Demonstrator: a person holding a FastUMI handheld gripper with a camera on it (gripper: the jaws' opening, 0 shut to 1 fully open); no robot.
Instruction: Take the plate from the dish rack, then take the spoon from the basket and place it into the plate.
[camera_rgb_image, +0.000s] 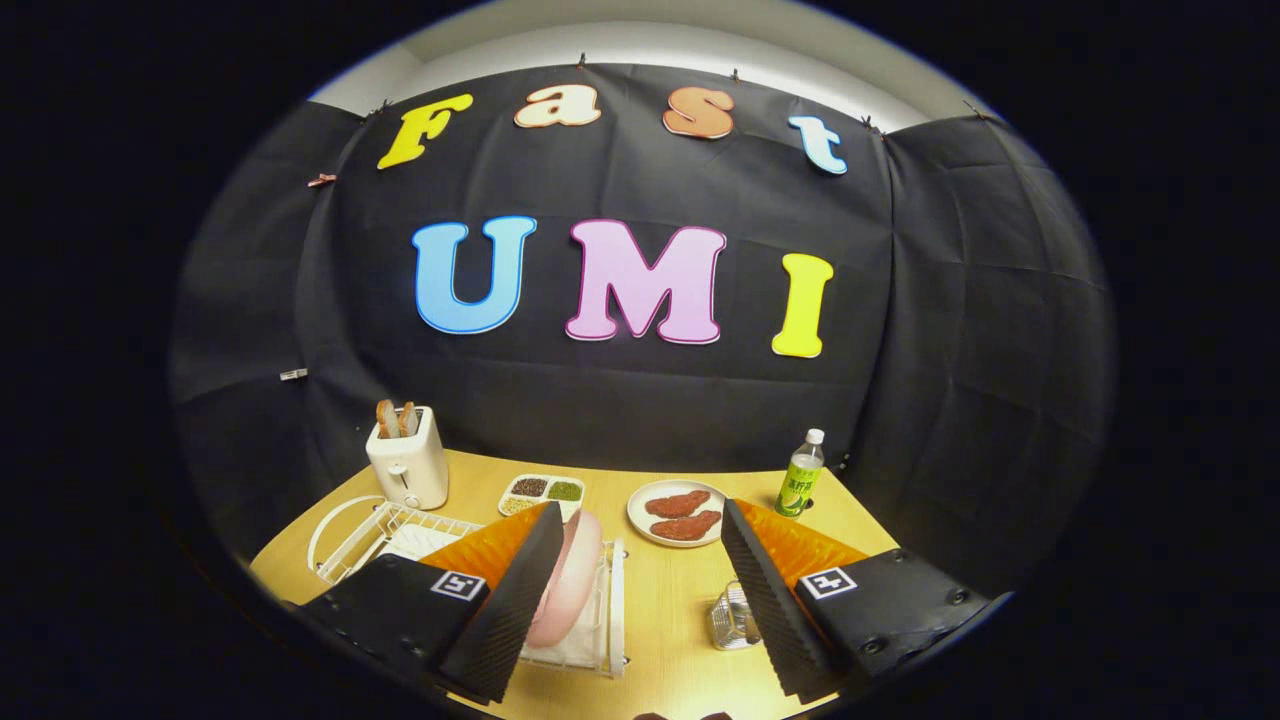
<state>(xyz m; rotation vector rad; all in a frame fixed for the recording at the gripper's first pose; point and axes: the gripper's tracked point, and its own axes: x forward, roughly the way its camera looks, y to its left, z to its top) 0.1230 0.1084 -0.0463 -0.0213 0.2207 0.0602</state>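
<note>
Nearest the lens, the gripper (640, 590) has its jaws spread wide with nothing between them but bare light wooden desk (670, 620).

Taking the white wire dish rack (400, 540) as the landmark: the pale pink round plate (572, 585) stands on edge in the rack's right end, its face turned sideways, so its rim runs roughly along the line of the fingers. The left finger lies just beside the plate, overlapping its left side, while the right finger is well apart from it across open desk. The plate is therefore ahead and left of the gap, and I judge the gripper must shift left and ease down so the jaws straddle the upright rim.

Right of the rack, close by the right finger, sits a small silvery wire basket (733, 618); the spoon is probably inside it, though the picture is too small there to tell. Behind the rack stand a white toaster with bread slices (408, 460) and a white divided tray of grains (542, 492). Further right are a white plate with reddish meat pieces (678, 512) and a green-labelled plastic bottle (802, 475).

The gripper is held level, looking slightly down over the desk.
</note>
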